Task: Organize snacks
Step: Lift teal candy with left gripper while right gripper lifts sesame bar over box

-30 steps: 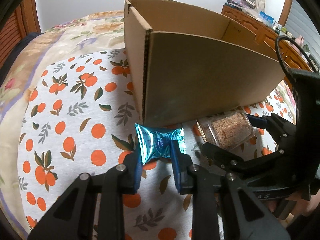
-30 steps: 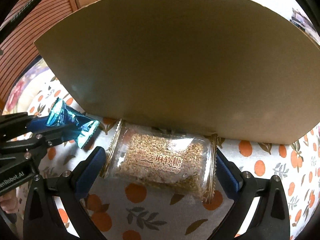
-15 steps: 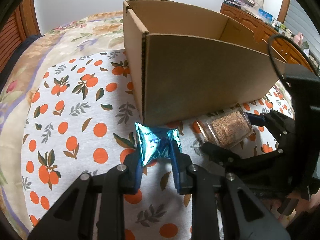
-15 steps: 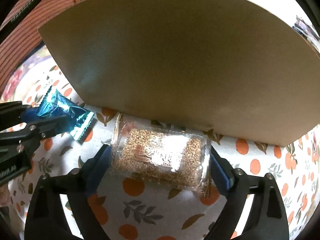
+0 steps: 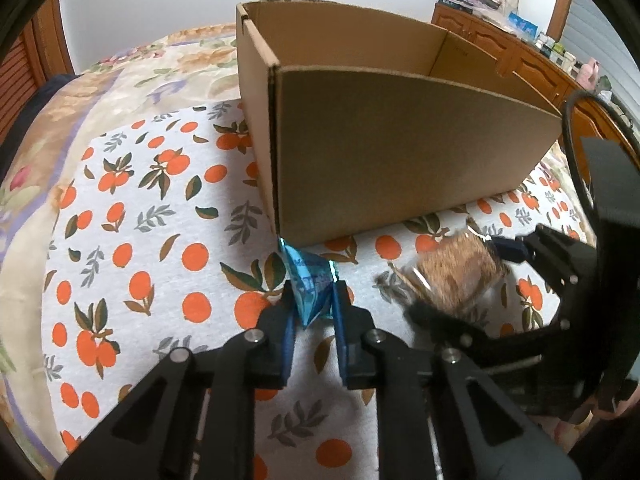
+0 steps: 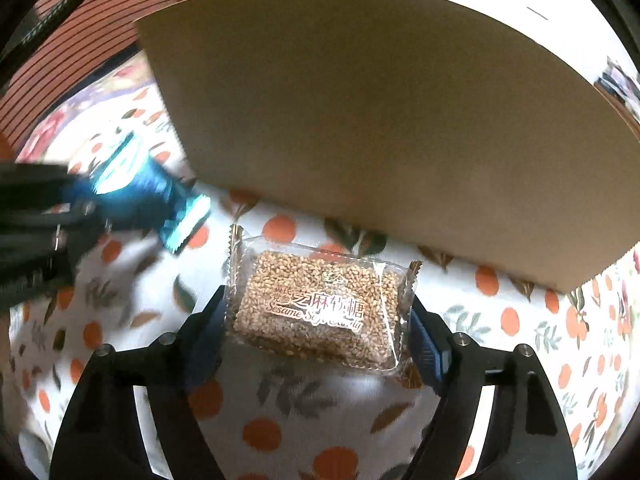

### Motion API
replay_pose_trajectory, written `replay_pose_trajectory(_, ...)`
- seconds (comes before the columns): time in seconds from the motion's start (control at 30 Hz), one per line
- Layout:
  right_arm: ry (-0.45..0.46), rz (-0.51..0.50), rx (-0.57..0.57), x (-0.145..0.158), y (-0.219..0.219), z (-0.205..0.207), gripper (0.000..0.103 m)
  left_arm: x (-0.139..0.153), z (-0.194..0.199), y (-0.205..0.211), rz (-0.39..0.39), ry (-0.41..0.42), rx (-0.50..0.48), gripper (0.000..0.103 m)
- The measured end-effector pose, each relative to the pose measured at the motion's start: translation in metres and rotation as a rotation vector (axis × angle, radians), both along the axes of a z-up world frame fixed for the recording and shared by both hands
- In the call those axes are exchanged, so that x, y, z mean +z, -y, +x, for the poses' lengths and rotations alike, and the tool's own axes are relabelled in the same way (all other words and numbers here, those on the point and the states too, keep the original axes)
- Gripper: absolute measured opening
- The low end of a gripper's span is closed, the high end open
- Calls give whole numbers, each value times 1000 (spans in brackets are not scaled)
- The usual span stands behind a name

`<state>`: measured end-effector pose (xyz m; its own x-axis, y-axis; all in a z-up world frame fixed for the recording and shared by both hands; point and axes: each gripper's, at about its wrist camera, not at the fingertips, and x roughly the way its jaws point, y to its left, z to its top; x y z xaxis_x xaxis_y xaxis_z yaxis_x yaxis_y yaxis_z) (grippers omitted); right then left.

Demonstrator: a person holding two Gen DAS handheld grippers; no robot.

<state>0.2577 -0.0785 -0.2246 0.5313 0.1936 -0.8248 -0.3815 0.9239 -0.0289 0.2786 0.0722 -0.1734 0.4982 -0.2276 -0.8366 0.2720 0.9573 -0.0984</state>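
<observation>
My left gripper (image 5: 312,300) is shut on a shiny blue snack packet (image 5: 310,280), held above the orange-print cloth near the front corner of an open cardboard box (image 5: 400,168). My right gripper (image 6: 316,320) is shut on a clear packet of sesame soft candy (image 6: 316,308), held in front of the box's front wall (image 6: 380,120). In the left wrist view the right gripper (image 5: 460,276) and its sesame packet (image 5: 456,276) show blurred at the right. In the right wrist view the left gripper (image 6: 96,196) and blue packet (image 6: 140,196) show blurred at the left.
The box stands on a white cloth with orange fruit print (image 5: 140,240) over a floral bedspread (image 5: 120,76). A wooden dresser (image 5: 520,56) with clutter stands at the back right. A slatted wooden panel (image 6: 100,20) is at the left. The box's inside floor is hidden.
Both grippers have risen and pulled back from the box with their packets. The right gripper closed onto the sesame packet and lifted it off the cloth. The blue packet turned narrower in the left grip.
</observation>
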Motion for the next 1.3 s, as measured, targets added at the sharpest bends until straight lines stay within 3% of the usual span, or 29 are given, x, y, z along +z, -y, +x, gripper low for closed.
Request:
replay_pose_trajectory(0.37,29,45,9,19,21,-23,81,26,-17,4,2,22,0,13)
replay_pose_trajectory(0.8,116,71,5,94,50,-57,81,92,-52,34,32,123,-39,13)
replay_pose_trajectory(1.3,212,98,-22,179,93,-86,81,180,-67,76,-8,231,-43,13)
